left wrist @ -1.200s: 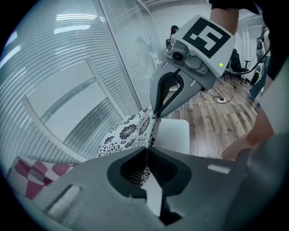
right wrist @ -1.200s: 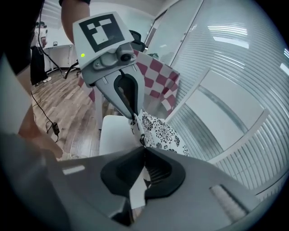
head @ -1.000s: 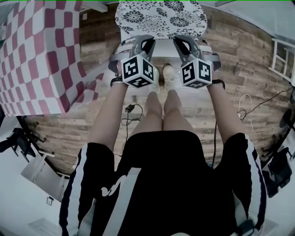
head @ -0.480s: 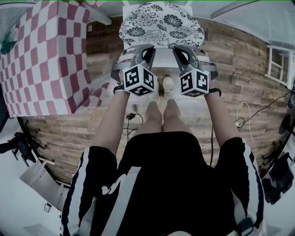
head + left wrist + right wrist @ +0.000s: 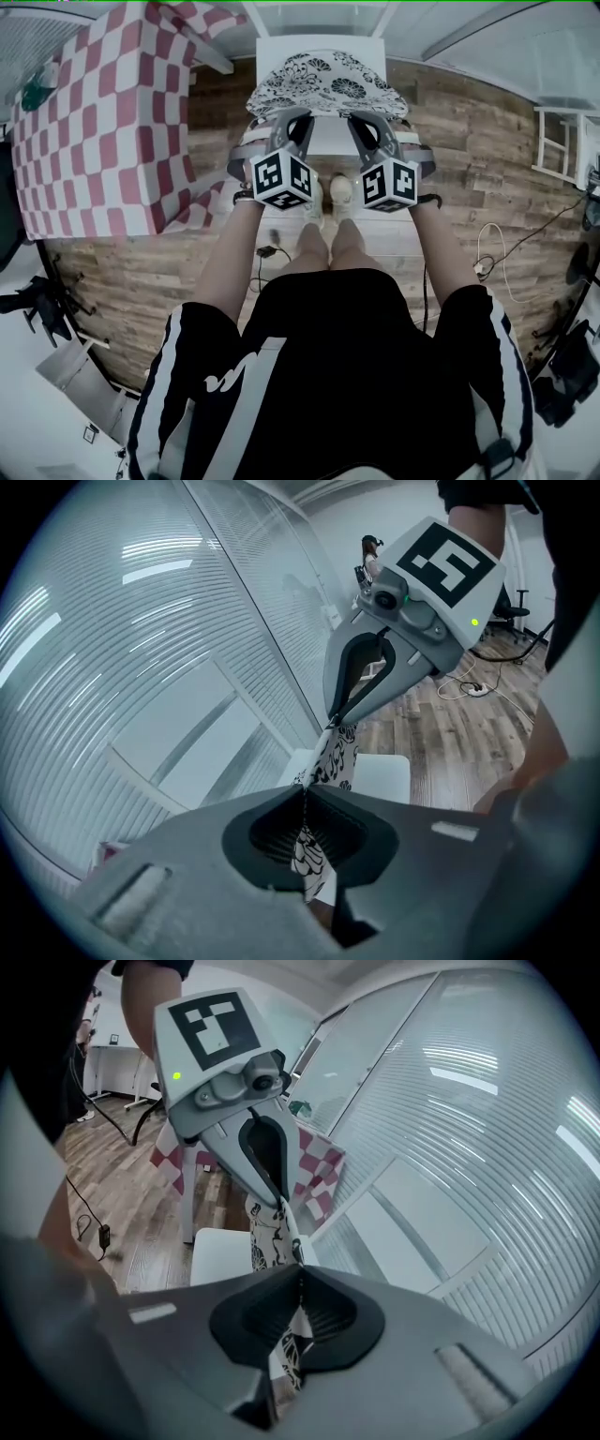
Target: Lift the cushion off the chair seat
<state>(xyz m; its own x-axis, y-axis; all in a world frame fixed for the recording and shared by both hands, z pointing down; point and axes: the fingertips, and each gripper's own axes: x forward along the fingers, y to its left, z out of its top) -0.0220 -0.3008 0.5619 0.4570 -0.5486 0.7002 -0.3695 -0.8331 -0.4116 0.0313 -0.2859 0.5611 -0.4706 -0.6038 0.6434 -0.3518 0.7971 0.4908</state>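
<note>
The cushion (image 5: 328, 82), white with a black flower print, hangs above the white chair seat (image 5: 325, 137), held by its near edge. My left gripper (image 5: 272, 116) is shut on the cushion's near left corner and my right gripper (image 5: 382, 116) on its near right corner. In the left gripper view the cushion (image 5: 334, 759) runs edge-on from my left gripper (image 5: 303, 797) to the right gripper (image 5: 335, 720), with the chair seat (image 5: 384, 776) below. In the right gripper view the right gripper (image 5: 300, 1275) pinches the cushion (image 5: 266, 1232), and the left gripper (image 5: 281, 1200) grips its far end.
A table with a red and white checked cloth (image 5: 94, 131) stands close at the left. The person's legs and feet (image 5: 328, 192) are right before the chair. Cables (image 5: 497, 248) lie on the wood floor at the right, near a white rack (image 5: 562, 141). Behind the chair is a blinded glass wall (image 5: 141, 621).
Both grippers have risen together with the cushion's near edge in them. The cushion has come up off the seat, and more of the white seat and chair back shows.
</note>
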